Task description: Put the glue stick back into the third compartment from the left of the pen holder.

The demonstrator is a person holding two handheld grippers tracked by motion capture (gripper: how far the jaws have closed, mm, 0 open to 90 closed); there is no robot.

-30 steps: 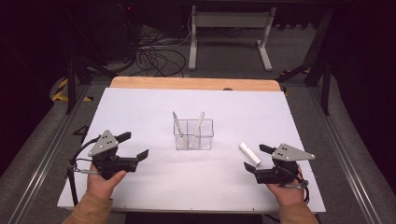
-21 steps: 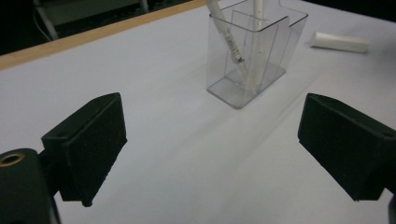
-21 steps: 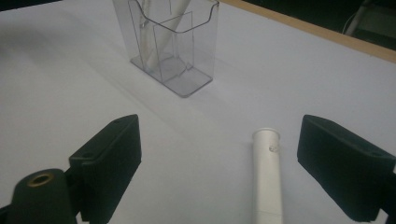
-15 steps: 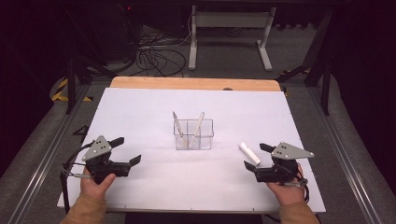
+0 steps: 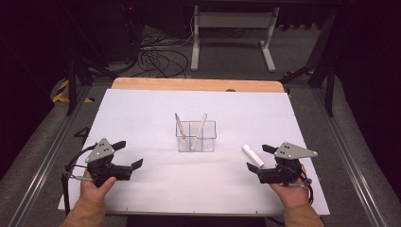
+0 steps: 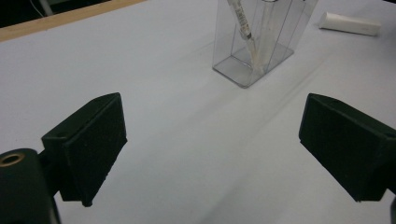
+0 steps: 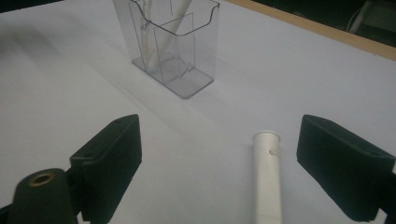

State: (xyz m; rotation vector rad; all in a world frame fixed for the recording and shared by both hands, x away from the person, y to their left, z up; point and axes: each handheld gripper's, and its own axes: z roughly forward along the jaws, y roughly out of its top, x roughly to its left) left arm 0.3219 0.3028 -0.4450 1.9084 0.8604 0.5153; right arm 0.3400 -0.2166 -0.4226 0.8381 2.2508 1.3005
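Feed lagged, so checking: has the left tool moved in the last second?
Yes. The left tool slid left, away from the clear holder, toward the mat's left edge.

I see a clear shiny plastic box [image 5: 196,136], a smooth white tube [image 7: 266,177], maybe plastic, and a matt white table [image 5: 142,109].

Lab setting: white-covered test table [image 5: 142,118], loose cables [image 5: 158,59] on grey floor, metal frame legs [image 5: 231,28], dark surroundings.
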